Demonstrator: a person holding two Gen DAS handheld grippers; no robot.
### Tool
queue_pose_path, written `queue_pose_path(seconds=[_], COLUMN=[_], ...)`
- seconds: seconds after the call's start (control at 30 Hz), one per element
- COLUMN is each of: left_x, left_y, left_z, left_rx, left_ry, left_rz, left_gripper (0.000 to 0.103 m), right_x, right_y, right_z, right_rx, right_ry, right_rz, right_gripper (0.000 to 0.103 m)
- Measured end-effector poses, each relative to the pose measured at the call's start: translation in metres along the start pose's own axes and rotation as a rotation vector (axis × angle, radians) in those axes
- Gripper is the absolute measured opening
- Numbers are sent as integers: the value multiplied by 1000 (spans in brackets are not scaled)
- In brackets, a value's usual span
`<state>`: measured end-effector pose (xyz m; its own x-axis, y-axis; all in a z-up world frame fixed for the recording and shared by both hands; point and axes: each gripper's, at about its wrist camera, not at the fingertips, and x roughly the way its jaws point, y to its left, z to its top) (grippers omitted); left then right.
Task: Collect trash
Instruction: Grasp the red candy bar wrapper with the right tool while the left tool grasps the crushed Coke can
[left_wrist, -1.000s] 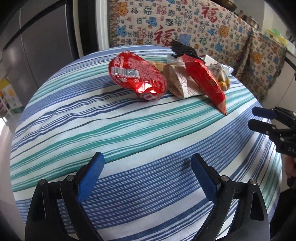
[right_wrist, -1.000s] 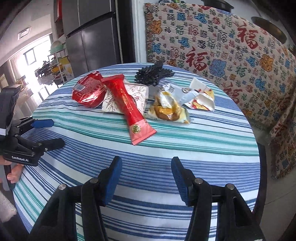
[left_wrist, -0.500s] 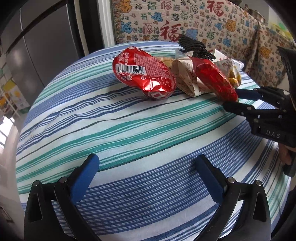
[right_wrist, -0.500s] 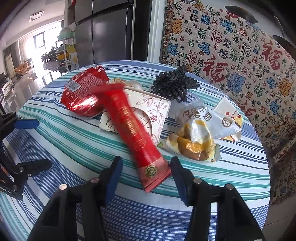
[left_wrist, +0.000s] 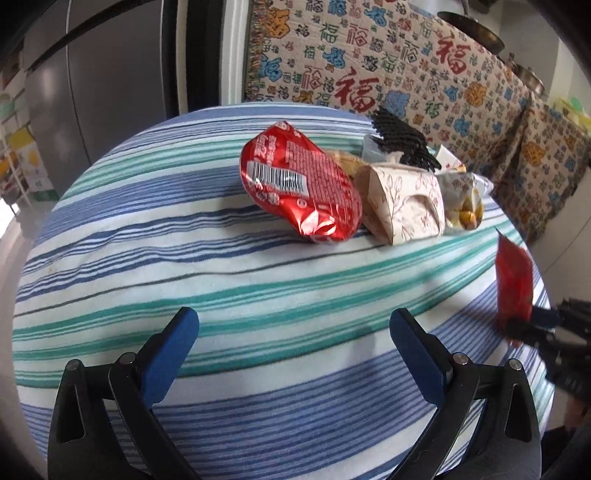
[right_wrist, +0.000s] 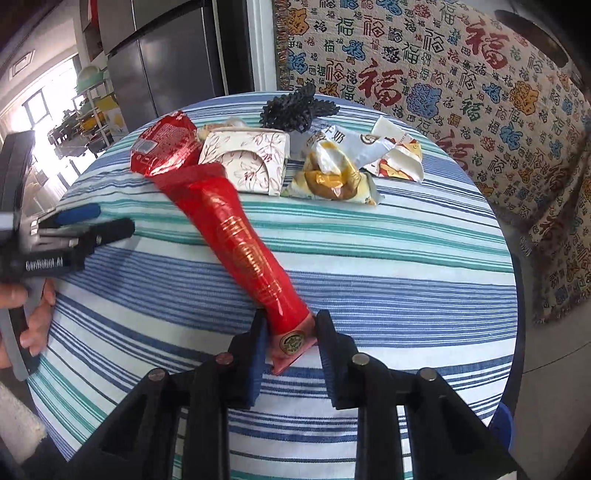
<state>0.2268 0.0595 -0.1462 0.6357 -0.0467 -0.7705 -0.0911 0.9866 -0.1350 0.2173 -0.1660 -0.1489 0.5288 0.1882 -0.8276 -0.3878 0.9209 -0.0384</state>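
A pile of trash lies at the far side of the round striped table (left_wrist: 184, 266): a crumpled red snack bag (left_wrist: 299, 188), a beige floral paper box (left_wrist: 404, 203), a yellow-and-white wrapper (right_wrist: 332, 177), a black mesh piece (right_wrist: 295, 109) and a white wrapper (right_wrist: 397, 155). My right gripper (right_wrist: 290, 334) is shut on the near end of a long red wrapper (right_wrist: 240, 243) and holds it away from the pile; it also shows in the left wrist view (left_wrist: 513, 284). My left gripper (left_wrist: 295, 332) is open and empty above the near part of the table.
A patterned cloth with red characters (right_wrist: 461, 74) covers furniture behind and right of the table. A grey refrigerator (left_wrist: 103, 92) stands at the back left. The table's right edge (right_wrist: 513, 280) drops to the floor.
My right gripper has closed on the long red wrapper and pulled it back off the pile toward the near table edge. The left gripper has shifted slightly and stays open.
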Motion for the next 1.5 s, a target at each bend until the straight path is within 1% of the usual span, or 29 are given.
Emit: queue_pose_path(seconds=[0.07, 0.17, 0.2, 0.27, 0.3, 0.37, 0.4, 0.47, 0.5, 0.67, 0.73, 0.77, 0.8, 0.87, 0.9, 0.93, 1.03, 1.13, 1.2, 1.33, 1.37, 1.4, 1.43, 1.47, 1.5], left_x=[2, 10, 15, 31, 38, 42, 41, 39, 38, 25, 20, 18, 16, 12, 10, 8, 3, 7, 16, 31, 33, 35, 37, 38, 37], left_y=[-3, -7, -8, -8, -8, -4, -1, 8, 13, 56, 71, 75, 77, 72, 67, 59, 36, 16, 7, -3, -4, -3, -2, -1, -1], left_z=[12, 28, 33, 40, 43, 45, 45, 45, 44, 33, 31, 30, 30, 32, 34, 38, 54, 69, 76, 72, 69, 67, 64, 63, 62], left_rx=[-1, 10, 12, 8, -3, -40, -57, -77, -82, -125, -141, -144, -143, -134, -115, -88, 20, 159, 254, 400, 420, 428, 428, 426, 427], left_ry=[-12, -20, -17, 15, 23, 13, 3, 1, 7, 19, 17, 16, 13, -1, -11, -27, -85, -112, -110, -87, -85, -80, -67, -57, -52], left_rz=[-5, 7, 8, 21, 32, 33, 26, 9, 15, 103, 117, 107, 71, -43, -81, -97, -79, -37, -13, -12, -13, -23, -36, -26, -23], left_gripper=[102, 102, 102, 102, 102, 101, 98, 95, 95, 94, 94, 94, 94, 95, 97, 98, 100, 101, 101, 101, 99, 86, 76, 61, 52], right_x=[-2, -4, -4, -2, -2, 0, 0, 1, 0, -1, -1, -1, -1, -2, -1, 0, 1, 1, 1, 1, 0, 0, 0, 0, 0], right_y=[5, 3, 1, -1, -1, 1, 3, 6, 8, 3, 2, 2, 4, 9, 11, 14, 23, 24, 21, 16, 15, 14, 13, 13, 14], right_z=[-3, -6, -7, -7, -8, -9, -8, -9, -10, -11, -11, -11, -11, -11, -12, -12, -12, -12, -12, -14, -14, -15, -14, -14, -15], right_rx=[-31, -22, -20, -12, -11, -18, -25, -42, -54, -59, -69, -80, -90, -114, -126, -137, -165, -174, -161, -143, -142, -142, -142, -142, -144], right_ry=[-13, -16, -14, -11, -11, -11, -11, -12, -13, 2, 17, 22, 22, 22, 22, 20, 5, -2, 1, 7, 7, 7, 8, 9, 10], right_rz=[-20, -13, -10, -4, -3, -5, -2, -1, -3, 6, 17, 22, 21, 20, 17, 11, -4, -2, 10, 25, 23, 22, 22, 21, 19], right_gripper=[28, 29, 29, 31, 32, 33, 33, 33, 33, 34, 42, 45, 47, 52, 60, 64, 64, 64, 65, 64, 64, 64, 65, 65, 64])
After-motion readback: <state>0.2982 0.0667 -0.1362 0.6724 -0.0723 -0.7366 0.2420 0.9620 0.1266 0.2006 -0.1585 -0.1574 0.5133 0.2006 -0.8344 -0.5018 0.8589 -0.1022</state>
